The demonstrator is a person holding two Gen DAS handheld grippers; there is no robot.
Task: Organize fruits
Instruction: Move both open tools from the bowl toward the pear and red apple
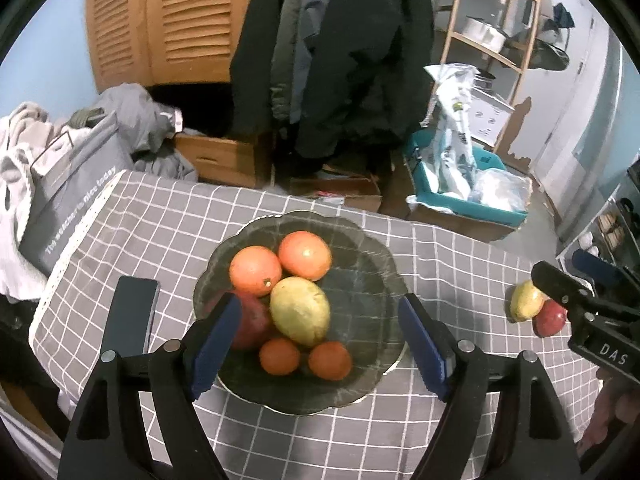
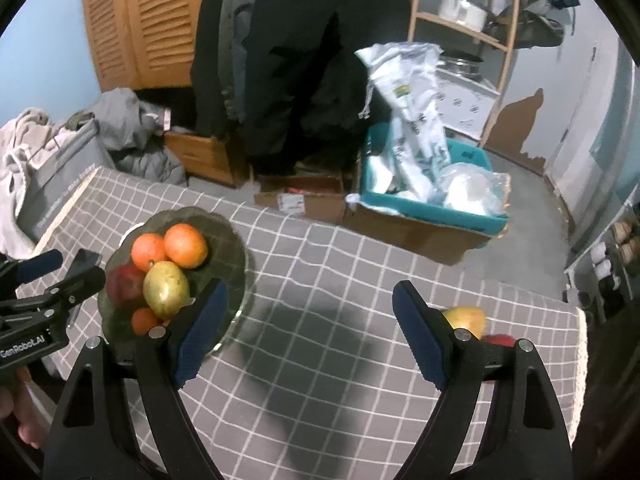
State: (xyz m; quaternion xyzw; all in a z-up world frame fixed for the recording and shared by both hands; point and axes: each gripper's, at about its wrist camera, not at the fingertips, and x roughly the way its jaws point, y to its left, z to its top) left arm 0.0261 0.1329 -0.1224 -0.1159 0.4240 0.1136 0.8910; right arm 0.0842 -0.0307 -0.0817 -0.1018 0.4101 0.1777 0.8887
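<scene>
Holding six fruits already, the glass bowl [image 1: 224, 248] is nearly filled; a mango [image 1: 526, 301] and apple [image 1: 551, 317] wait right of it on the desk, both tools [image 1: 320, 344] [image 2: 306, 330] wide, empty.

Lived-in home, a cluttered spare room or entry corner. Dark coats [image 1: 340, 52] hang beside louvred wooden doors [image 1: 160, 16]. Laundry heap [image 1: 36, 140] at left, cardboard boxes [image 2: 304, 200] on the floor. Wooden shelf [image 2: 464, 20] holds a pot (kitchen overflow, seemingly). Checked tablecloth [image 1: 160, 216], domestic.
</scene>
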